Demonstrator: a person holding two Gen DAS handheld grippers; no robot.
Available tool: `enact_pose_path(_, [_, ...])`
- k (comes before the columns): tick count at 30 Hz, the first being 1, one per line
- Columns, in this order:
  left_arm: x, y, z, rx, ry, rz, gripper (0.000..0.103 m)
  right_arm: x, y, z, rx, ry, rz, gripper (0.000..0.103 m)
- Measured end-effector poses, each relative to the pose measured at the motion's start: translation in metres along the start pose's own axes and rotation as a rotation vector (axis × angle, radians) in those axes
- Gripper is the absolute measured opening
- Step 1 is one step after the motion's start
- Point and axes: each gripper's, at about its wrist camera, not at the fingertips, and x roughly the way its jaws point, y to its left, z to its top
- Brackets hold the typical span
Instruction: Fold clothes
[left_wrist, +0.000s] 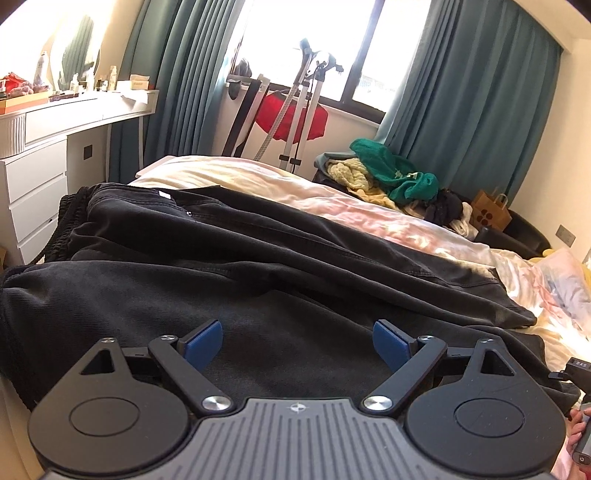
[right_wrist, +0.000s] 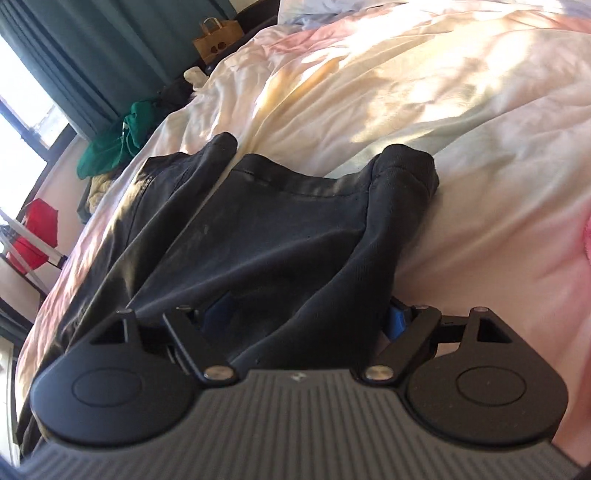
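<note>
Black trousers (left_wrist: 236, 258) are lying spread across the bed (left_wrist: 369, 210), taking up most of its near part, with the two legs running side by side toward the right and the ribbed waistband bunching at the left edge in the left wrist view. Just above that dark cloth the left tongs (left_wrist: 295, 341) are hovering with their blue pads (left_wrist: 205, 341) standing wide apart and nothing between them. In the right wrist view the right tongs (right_wrist: 308, 319) are sitting at the hem end of the trousers (right_wrist: 258, 236), where a fold of the black cloth is draping over and between the blue pads (right_wrist: 397, 321), which are standing wide; whether they are actually pinching the cloth cannot be told, since the fabric is hiding the gap. Both hems are lying on the pale pink and cream bedding (right_wrist: 424, 92), which is catching patches of sunlight. Beyond the far side of the bed a heap of loose clothes (left_wrist: 388, 173) is piling up, green on top with yellowish and dark pieces under it, and a brown paper bag (left_wrist: 493, 208) is standing just beside it; what the bag is holding cannot be seen. A red garment (left_wrist: 291, 118) is hanging on a metal stand (left_wrist: 306, 110) under the window, teal curtains (left_wrist: 480, 110) are framing the glass, and a white bench with drawers (left_wrist: 37, 155) is carrying bottles and small boxes at the left.
</note>
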Motion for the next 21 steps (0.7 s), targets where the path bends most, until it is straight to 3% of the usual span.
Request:
enact_pose_path(4, [0.0,0.001,0.001,-0.017,0.0,-0.007,0.091,-0.007,-0.018,0.009,0.154,-0.023,0.158,0.084])
enact_pose_path(12, [-0.001,0.002,0.001,-0.035,0.001,-0.003,0.091,-0.023,-0.005,0.009,0.098,-0.061,0.286,0.083])
enact_pose_path(21, [0.002,0.001,-0.001,-0.047,0.014,-0.001,0.091,-0.018,0.0,0.003,0.045,-0.049,0.262,0.08])
